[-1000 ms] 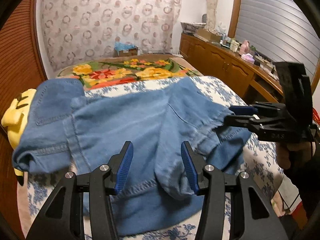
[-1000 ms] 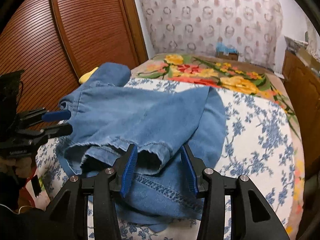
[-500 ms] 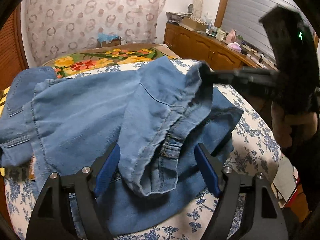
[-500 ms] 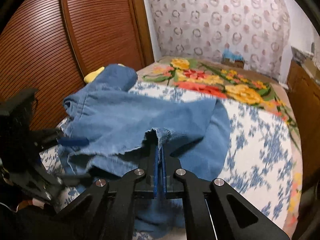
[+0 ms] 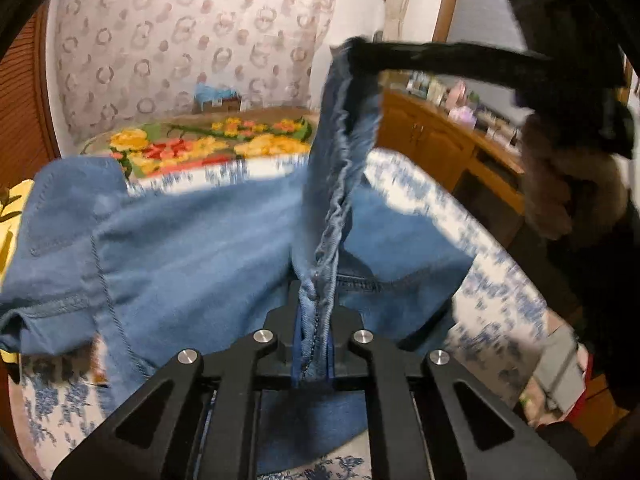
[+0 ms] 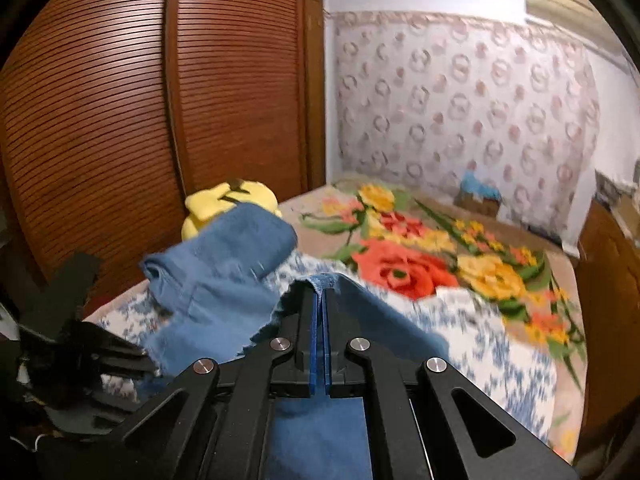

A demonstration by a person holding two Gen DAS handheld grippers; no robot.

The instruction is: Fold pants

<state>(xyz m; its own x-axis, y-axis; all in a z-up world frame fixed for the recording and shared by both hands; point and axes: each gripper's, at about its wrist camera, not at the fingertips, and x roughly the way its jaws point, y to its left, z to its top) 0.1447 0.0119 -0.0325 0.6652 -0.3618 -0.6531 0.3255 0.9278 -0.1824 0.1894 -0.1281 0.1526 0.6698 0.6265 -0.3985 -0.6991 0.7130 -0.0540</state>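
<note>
— Where were the pants [image 5: 192, 248]?

— Spread across the floral bed [image 5: 480, 264], one hem lifted.

— And your claws?

— My left gripper [image 5: 314, 344] pinched the hem; my right gripper [image 6: 320, 344], raised, clamped its far end.

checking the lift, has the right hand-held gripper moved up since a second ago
Yes. In the left wrist view the right hand-held gripper now pinches the pants hem high above the wooden cabinet; a second ago it sat low beside the bed.
</note>
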